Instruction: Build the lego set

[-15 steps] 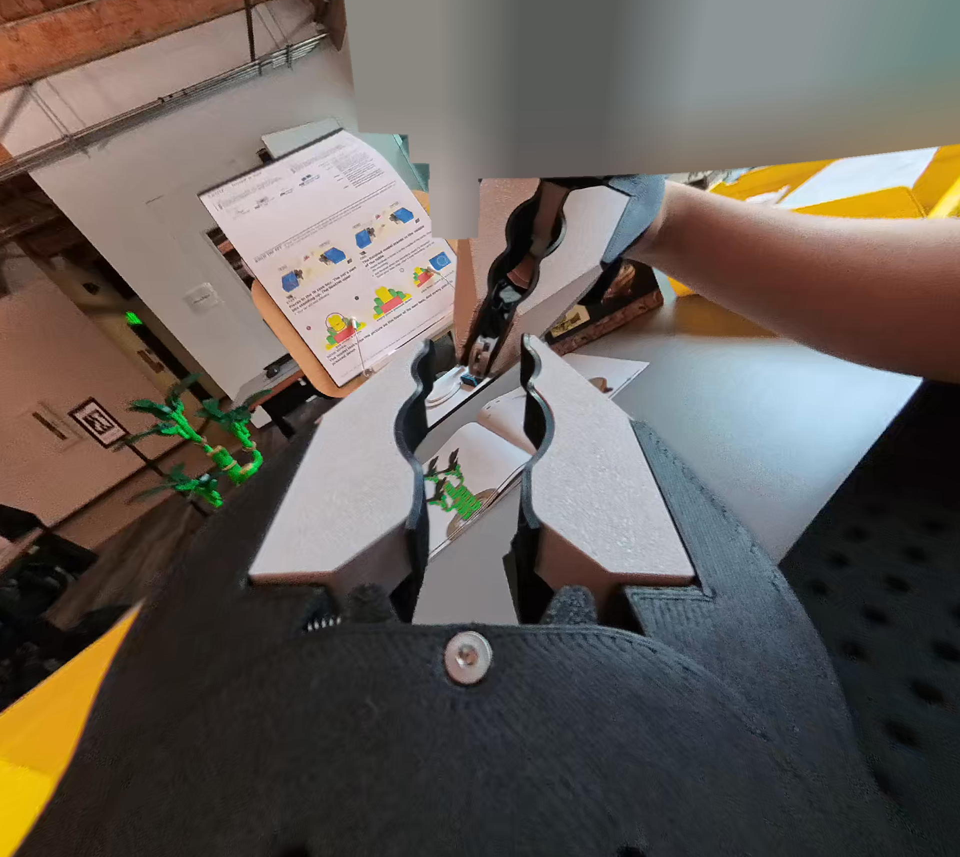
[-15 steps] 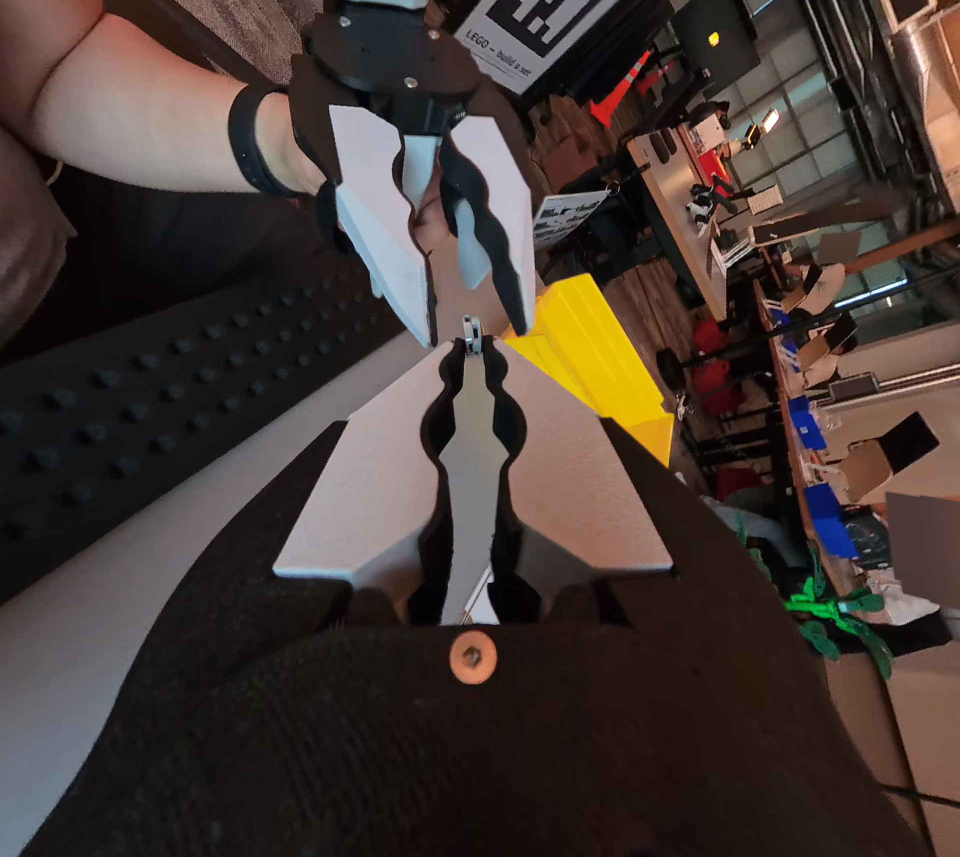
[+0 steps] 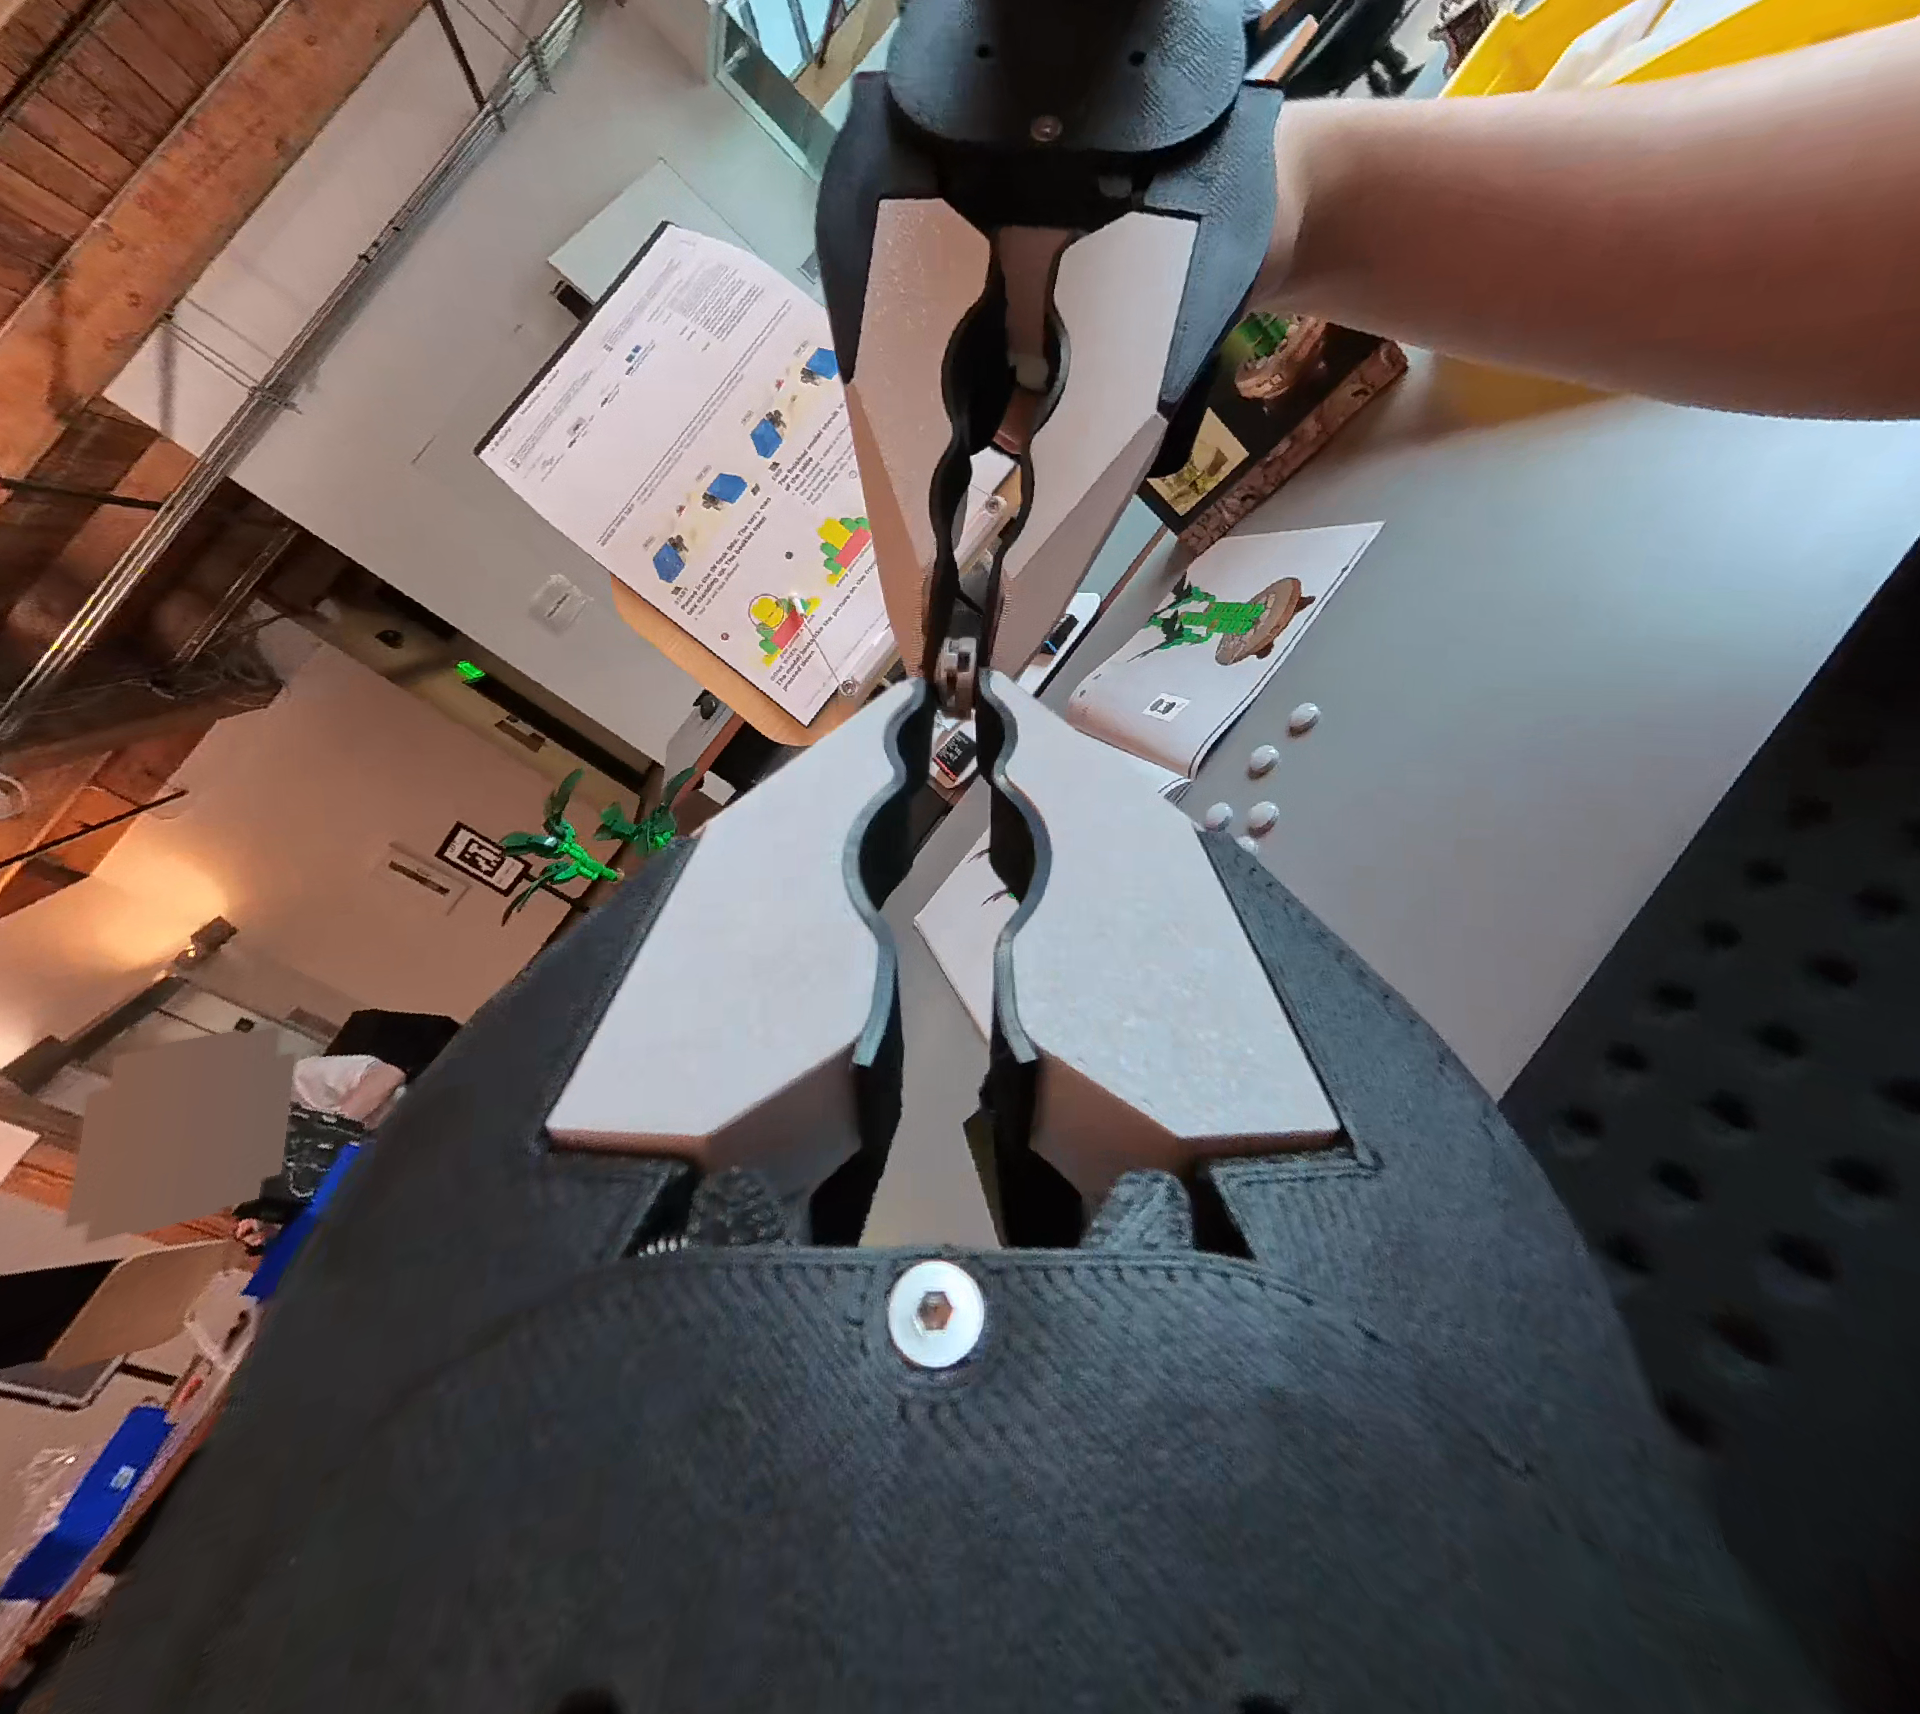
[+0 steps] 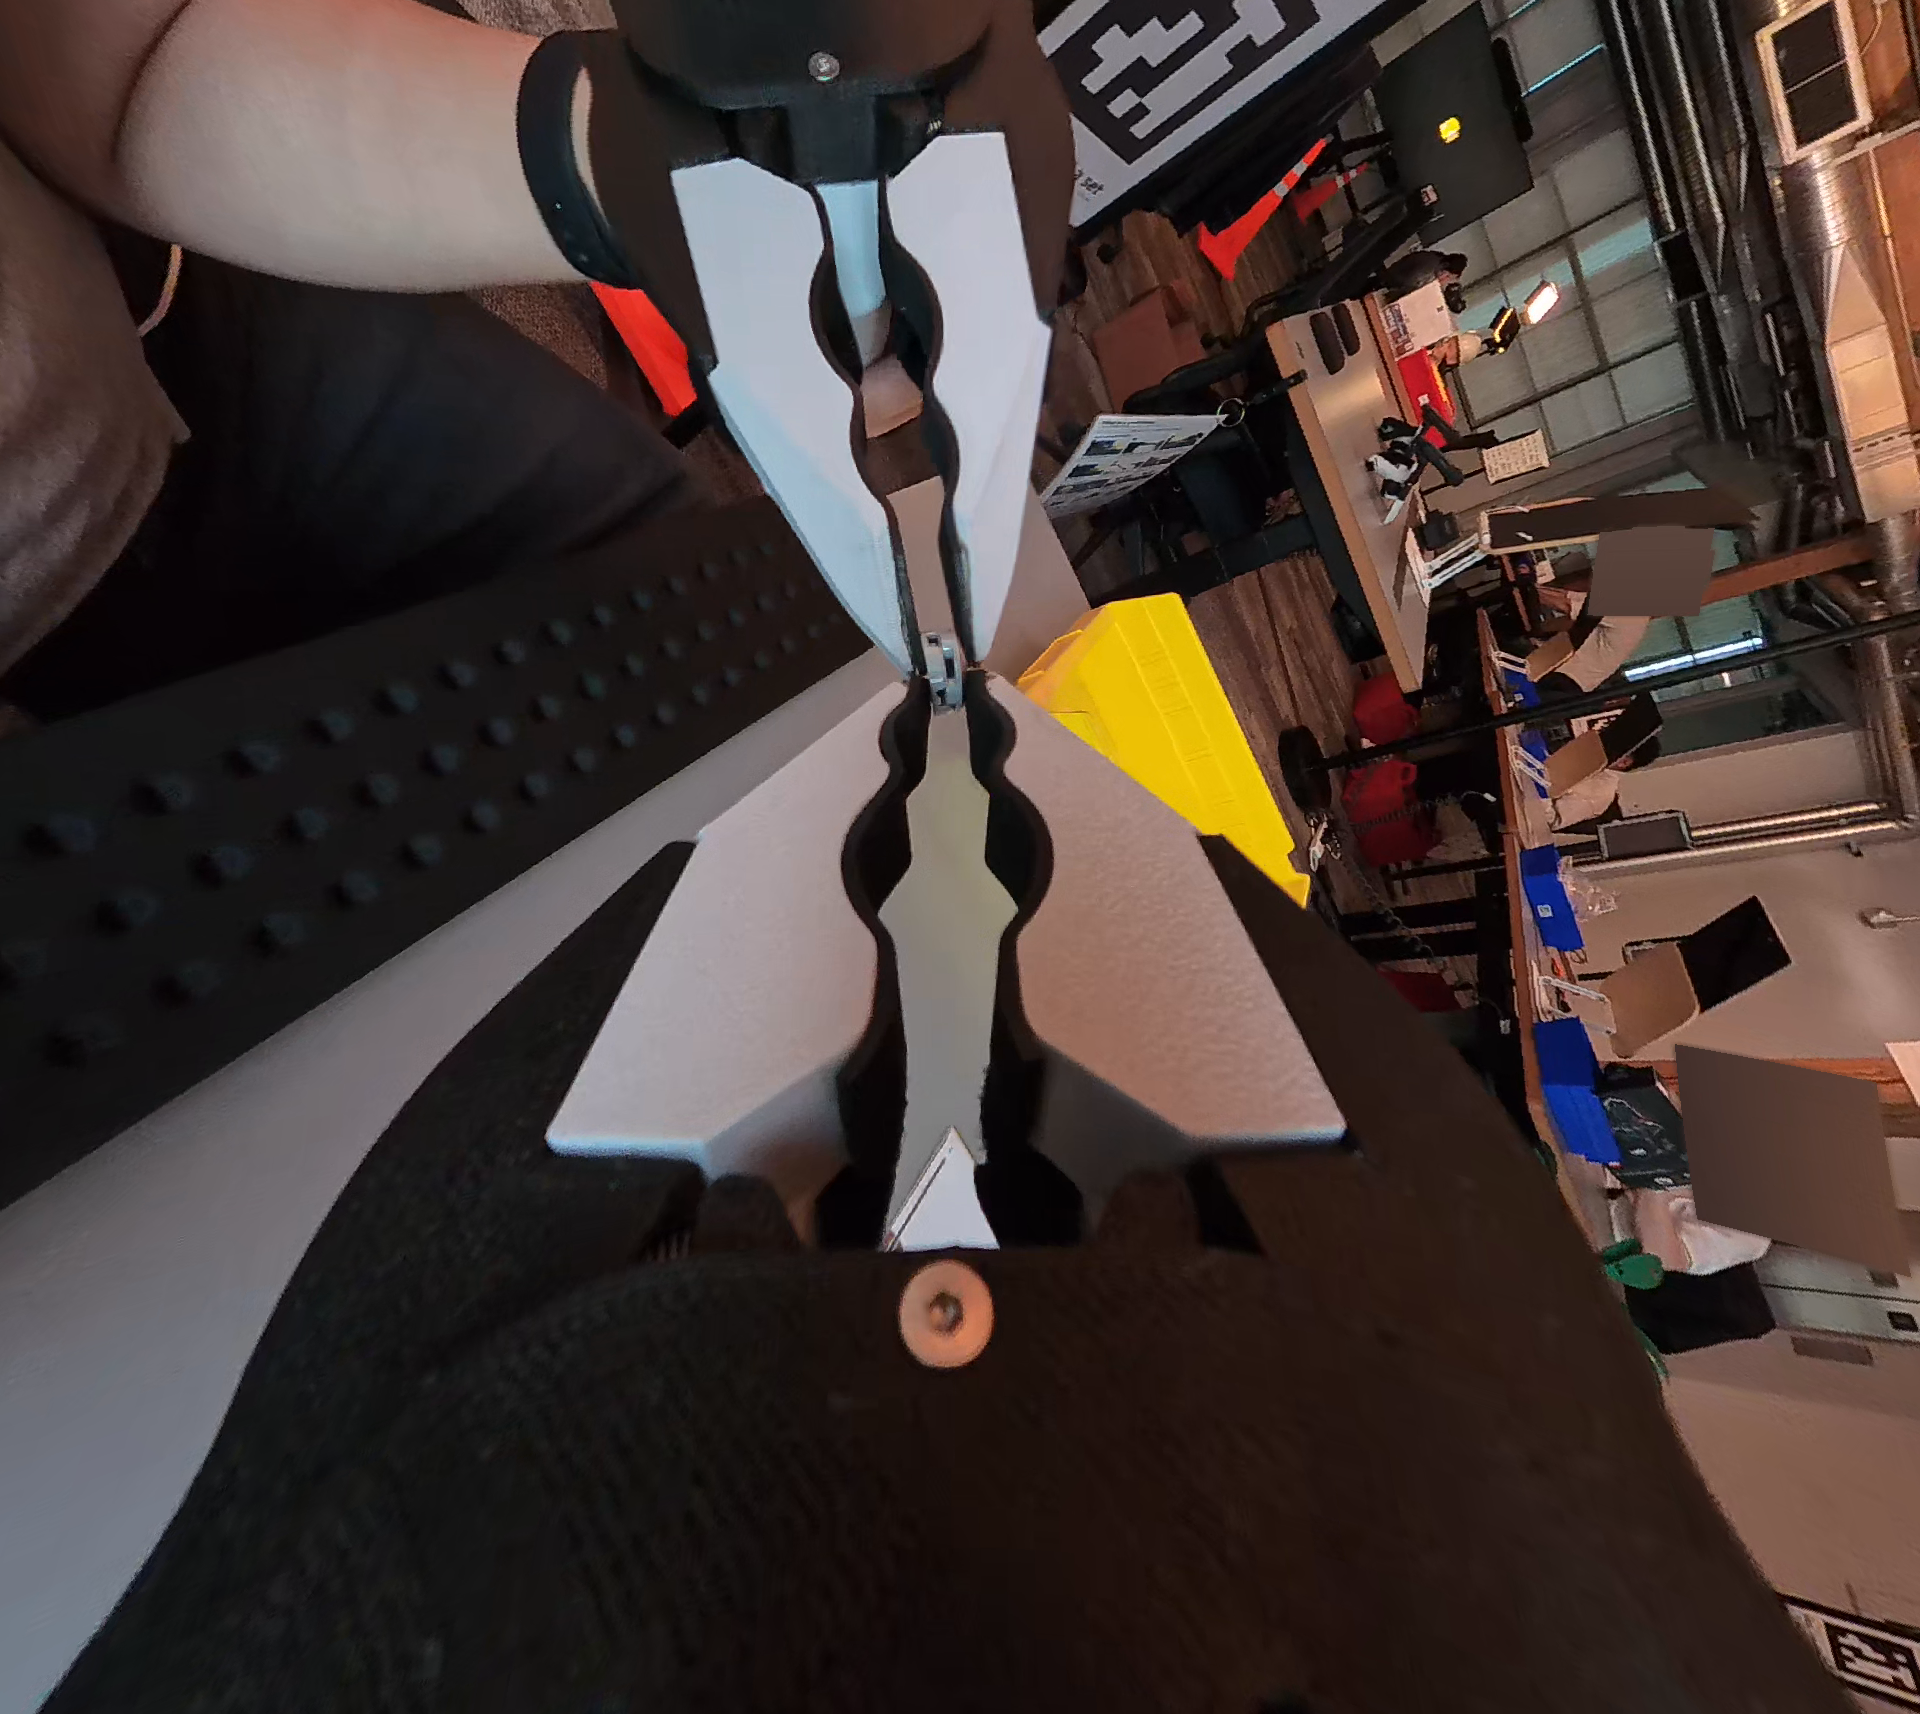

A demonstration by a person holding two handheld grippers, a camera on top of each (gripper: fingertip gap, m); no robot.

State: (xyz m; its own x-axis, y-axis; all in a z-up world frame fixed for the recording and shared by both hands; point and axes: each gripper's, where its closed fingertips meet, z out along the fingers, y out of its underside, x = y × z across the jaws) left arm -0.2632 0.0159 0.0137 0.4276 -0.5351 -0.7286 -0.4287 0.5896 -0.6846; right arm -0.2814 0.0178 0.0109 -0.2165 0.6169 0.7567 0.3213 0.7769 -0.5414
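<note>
A small grey lego piece (image 3: 954,665) is held in the air between my two grippers, which meet tip to tip. In the left wrist view my left gripper (image 3: 953,690) is at the bottom, its jaws narrowed onto the piece. My right gripper (image 3: 958,641) comes down from above, shut on the same piece. In the right wrist view the piece (image 4: 942,675) sits at the tips of my right gripper (image 4: 943,700), and my left gripper (image 4: 938,644) pinches it from above. I cannot tell if it is one piece or two joined.
A grey table (image 3: 1507,729) lies below with an open instruction booklet (image 3: 1226,636), small white pieces (image 3: 1262,760) and a lego box (image 3: 1299,386). A black dimpled mat (image 3: 1766,937) is on the right. A yellow bin (image 4: 1153,729) stands at the table's edge. A green lego plant (image 3: 582,843) is far left. The tips of both grippers are at nearly the same place.
My left gripper was open and apart from the right; it has closed and now meets the right gripper's tips on the grey piece. Both grippers have turned to face each other.
</note>
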